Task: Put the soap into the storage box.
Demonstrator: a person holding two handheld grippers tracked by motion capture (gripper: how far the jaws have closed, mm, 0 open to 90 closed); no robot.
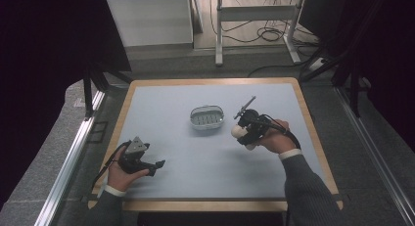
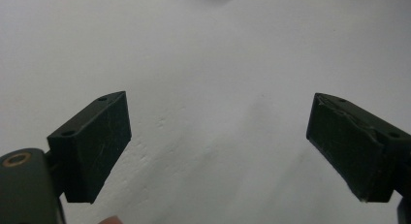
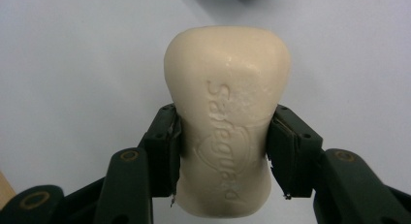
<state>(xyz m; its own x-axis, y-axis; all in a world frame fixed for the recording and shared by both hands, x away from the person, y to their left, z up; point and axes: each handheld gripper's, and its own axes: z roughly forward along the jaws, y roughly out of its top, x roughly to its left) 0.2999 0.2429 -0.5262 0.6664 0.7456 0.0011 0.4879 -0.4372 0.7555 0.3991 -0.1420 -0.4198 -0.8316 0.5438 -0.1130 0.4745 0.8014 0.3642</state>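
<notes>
A cream bar of soap (image 3: pixel 228 132) with embossed lettering is pinched at its waist between the two black pads of my right gripper (image 3: pixel 223 151). From above, the soap (image 1: pixel 239 131) sticks out of that gripper (image 1: pixel 243 133), which is raised over the blue mat just right of a small oval soap dish (image 1: pixel 206 117) with a slotted floor. My left gripper (image 1: pixel 157 166) rests low near the table's front left, held in a hand. Its jaws stand wide apart in the left gripper view, left gripper (image 2: pixel 218 146) with bare mat between them.
The pale blue mat (image 1: pixel 186 152) covers the table, with a wooden rim (image 1: pixel 210 205) around it. Beyond the far edge stand a white cabinet (image 1: pixel 151 20) and a desk frame with loose cables (image 1: pixel 264 33) on the floor.
</notes>
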